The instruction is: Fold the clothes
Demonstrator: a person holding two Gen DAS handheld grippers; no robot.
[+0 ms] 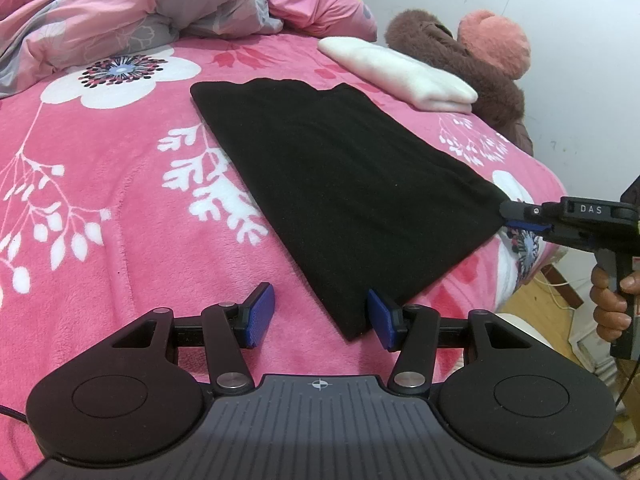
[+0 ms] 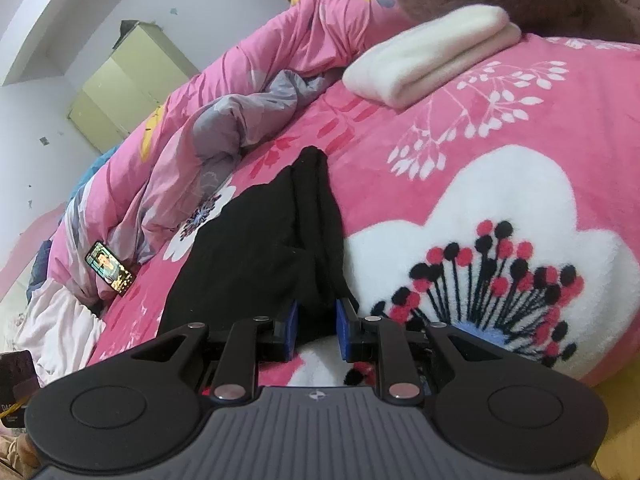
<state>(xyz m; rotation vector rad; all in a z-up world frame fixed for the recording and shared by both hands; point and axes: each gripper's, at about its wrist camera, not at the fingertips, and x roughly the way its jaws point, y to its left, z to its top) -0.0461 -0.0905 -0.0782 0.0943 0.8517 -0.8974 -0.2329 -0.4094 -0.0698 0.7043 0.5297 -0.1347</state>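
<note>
The right gripper point(image 2: 316, 330) has its blue pads pinched on one near corner of the flat black knit garment point(image 1: 340, 184). The left gripper point(image 1: 320, 316) stands spread wide at the garment's other near corner, one pad just beside the edge and the other out over the pink floral fleece blanket point(image 1: 120, 220), holding nothing.

The black garment lies smoothed into a long panel on that blanket, with a folded cream-white cloth point(image 1: 396, 74) beyond its far end, close but not touching.

With only one corner held, I'd expect a lift or pull now to drag the panel askew and rumple it. If the left pads shut where they stand, they could catch blanket pile along with the cloth, or miss the edge. The right grip looks shallow and bunched, so layers may slip apart.

I cannot tell how many layers the panel has, or what garment it is. The right wrist view shows its edge gathered into ridges, hiding the far corners. A brown plush toy point(image 1: 460, 64) is cut off beyond the cream cloth.
</note>
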